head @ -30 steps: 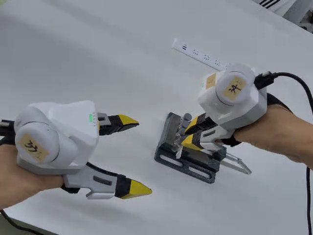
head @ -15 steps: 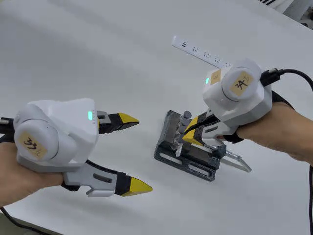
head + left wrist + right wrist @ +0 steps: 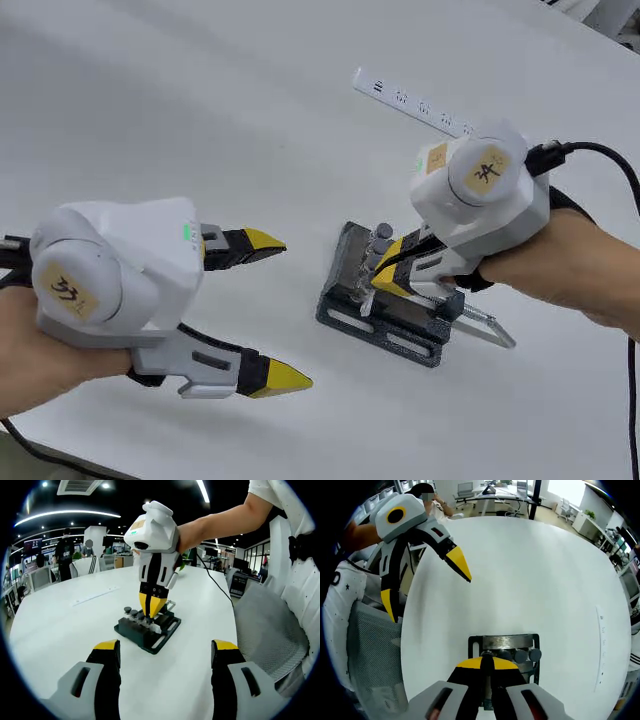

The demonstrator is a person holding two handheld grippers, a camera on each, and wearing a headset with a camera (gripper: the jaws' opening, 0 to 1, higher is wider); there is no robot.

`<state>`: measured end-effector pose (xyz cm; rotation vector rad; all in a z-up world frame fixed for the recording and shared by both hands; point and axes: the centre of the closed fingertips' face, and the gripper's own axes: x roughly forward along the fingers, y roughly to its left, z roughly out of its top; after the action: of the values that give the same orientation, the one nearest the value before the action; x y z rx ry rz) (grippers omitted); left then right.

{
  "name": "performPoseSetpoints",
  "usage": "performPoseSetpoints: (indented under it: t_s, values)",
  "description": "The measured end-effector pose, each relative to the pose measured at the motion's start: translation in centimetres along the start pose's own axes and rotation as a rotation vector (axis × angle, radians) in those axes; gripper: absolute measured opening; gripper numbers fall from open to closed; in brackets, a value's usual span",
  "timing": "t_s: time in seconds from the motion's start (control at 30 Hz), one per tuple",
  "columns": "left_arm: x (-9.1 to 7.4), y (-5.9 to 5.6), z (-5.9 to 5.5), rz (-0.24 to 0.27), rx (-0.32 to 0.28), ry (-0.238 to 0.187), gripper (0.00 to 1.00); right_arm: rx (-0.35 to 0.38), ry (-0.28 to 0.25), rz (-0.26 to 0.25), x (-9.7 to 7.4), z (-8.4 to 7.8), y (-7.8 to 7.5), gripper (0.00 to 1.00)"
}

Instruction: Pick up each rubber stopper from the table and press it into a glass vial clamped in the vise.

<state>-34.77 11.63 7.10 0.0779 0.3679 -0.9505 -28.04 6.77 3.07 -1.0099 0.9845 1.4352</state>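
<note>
On the white desk (image 3: 200, 120), near its middle: a small dark metal vise (image 3: 385, 340) clamping a short row of small glass vials (image 3: 378, 243), with round grey rubber stoppers (image 3: 521, 655) sitting on top of several of them. Directly above that row, the white right gripper (image 3: 378, 282) with yellow-tipped fingers pressed together and pointing down onto one vial top. Impossible to tell whether pinching a stopper, the tips themselves covering that spot. Well apart from the vise, off to the side, the white left gripper (image 3: 274, 310) with fingers spread wide and holding nothing.

Possible troubles from here, as a judgement only:

- Pressing off-centre: likely a crooked seat, or a stopper popping out and rolling away over the smooth desk.
- Pushing too hard or at a slant: danger of cracking the thin glass or tilting the vial in the clamp.
- No bracing of the vise by the left gripper, so perhaps a slide or a tip of the whole vise under a slanted push.
- Lifting away before a firm seat: risk of dragging a half-seated stopper back up with the fingers.
- Neighbouring vials just beside the target: easy to knock with the finger sides.

Safer to press straight down and slowly.
</note>
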Motion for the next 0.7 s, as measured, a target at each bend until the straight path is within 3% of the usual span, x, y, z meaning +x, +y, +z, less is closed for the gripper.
performPoseSetpoints:
  t_s: [0.7]
  values:
    - [0.15,0.12,-0.28,-0.005,0.000,0.002,0.73,0.004,0.070,0.031,0.28,0.08,-0.08,0.00]
